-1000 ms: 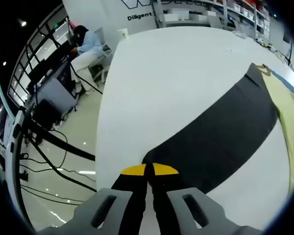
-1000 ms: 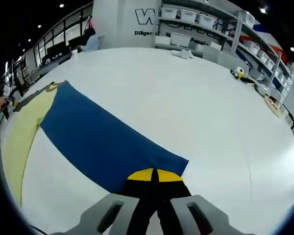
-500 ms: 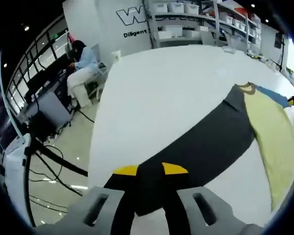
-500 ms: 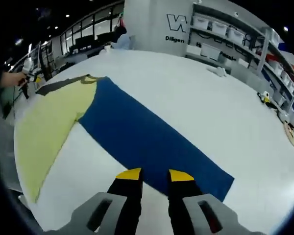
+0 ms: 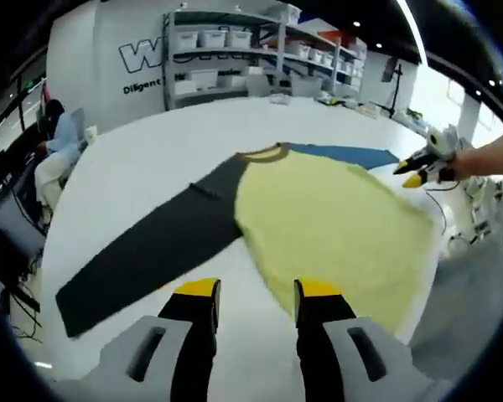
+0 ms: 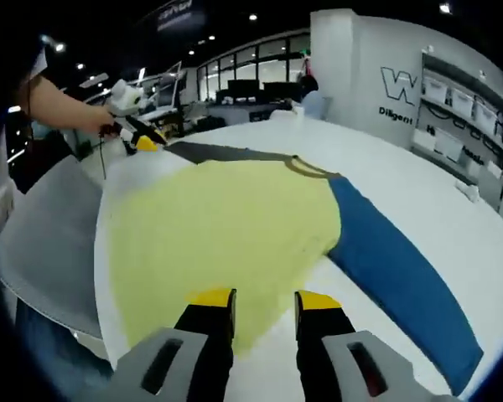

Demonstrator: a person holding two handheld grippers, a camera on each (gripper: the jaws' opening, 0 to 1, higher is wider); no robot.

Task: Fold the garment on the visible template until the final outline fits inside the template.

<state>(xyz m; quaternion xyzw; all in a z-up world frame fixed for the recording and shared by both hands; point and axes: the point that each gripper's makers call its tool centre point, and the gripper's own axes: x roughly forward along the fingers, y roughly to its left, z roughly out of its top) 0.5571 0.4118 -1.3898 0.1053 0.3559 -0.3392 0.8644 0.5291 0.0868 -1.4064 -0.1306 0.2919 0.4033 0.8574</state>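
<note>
1. My left gripper [image 5: 256,290] has its yellow-tipped jaws apart with nothing between them; it hangs over the white table [image 5: 142,159], just before the lower edge of the garment [image 5: 318,222].
2. My right gripper [image 6: 264,298] is also parted and holds nothing; its yellow tips are above the near edge of the yellow body of the garment [image 6: 218,243].
3. The garment lies flat and spread out on the table. It has a pale yellow body, a dark grey sleeve [image 5: 142,260] stretching to one side and a blue sleeve [image 6: 402,276] to the other, with a brownish collar [image 5: 264,153] between them.
4. In the left gripper view my right gripper [image 5: 423,163] appears near the blue sleeve end; in the right gripper view my left gripper [image 6: 134,134] appears near the grey sleeve.
5. On the back wall [image 5: 109,50] I read a big "W" and below it "Diligent"; the rest is cut off.
6. Shelves [image 5: 235,50] with white bins stand by this wall, and a seated person [image 5: 54,142] is beside the table.
</note>
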